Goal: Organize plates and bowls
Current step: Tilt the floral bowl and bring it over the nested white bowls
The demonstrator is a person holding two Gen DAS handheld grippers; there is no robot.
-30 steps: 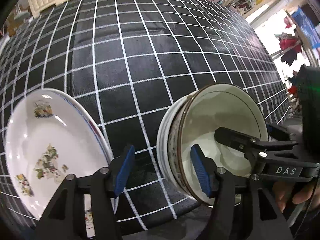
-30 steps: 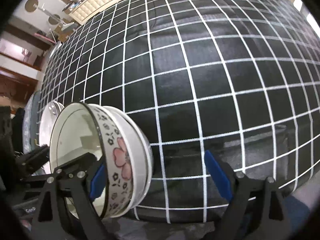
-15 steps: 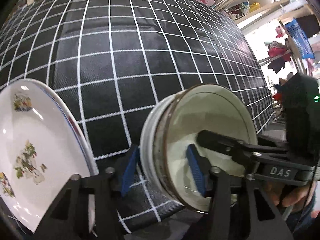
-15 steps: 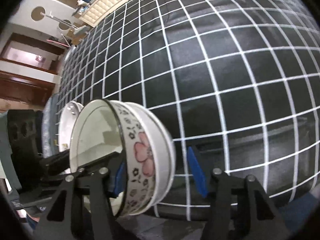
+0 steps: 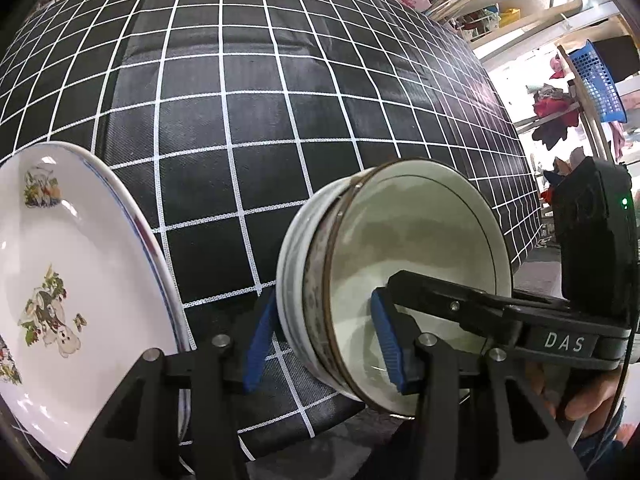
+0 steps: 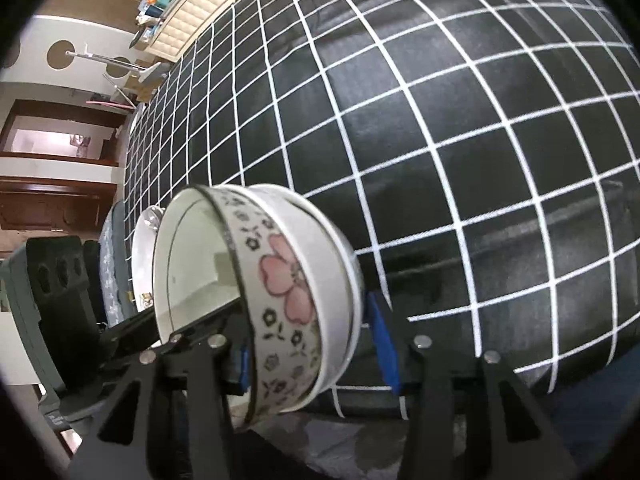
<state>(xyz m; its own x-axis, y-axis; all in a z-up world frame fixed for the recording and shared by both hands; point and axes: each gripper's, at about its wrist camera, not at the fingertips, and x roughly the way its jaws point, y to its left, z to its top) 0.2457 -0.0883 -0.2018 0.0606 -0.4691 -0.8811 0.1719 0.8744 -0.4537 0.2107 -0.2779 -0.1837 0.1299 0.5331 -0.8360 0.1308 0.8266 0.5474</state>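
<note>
Two nested bowls, the inner one with a pink flower band, are held tilted on edge near the table's front edge. My left gripper is shut on the bowls' near wall, one blue pad outside, one inside. My right gripper is shut on the same stack from the other side; its arm shows in the left wrist view. A white plate with floral prints leans at the left in the left wrist view, partly behind my left finger, and shows behind the bowls in the right wrist view.
A table with a black cloth with a white grid stretches ahead. Shelves and a blue basket stand past the table's right edge. A cream cabinet and dark wooden furniture lie beyond the far left.
Both grippers have closed in on the bowl stack, the right one from wide open. The bowls have tilted more upright and shifted slightly.
</note>
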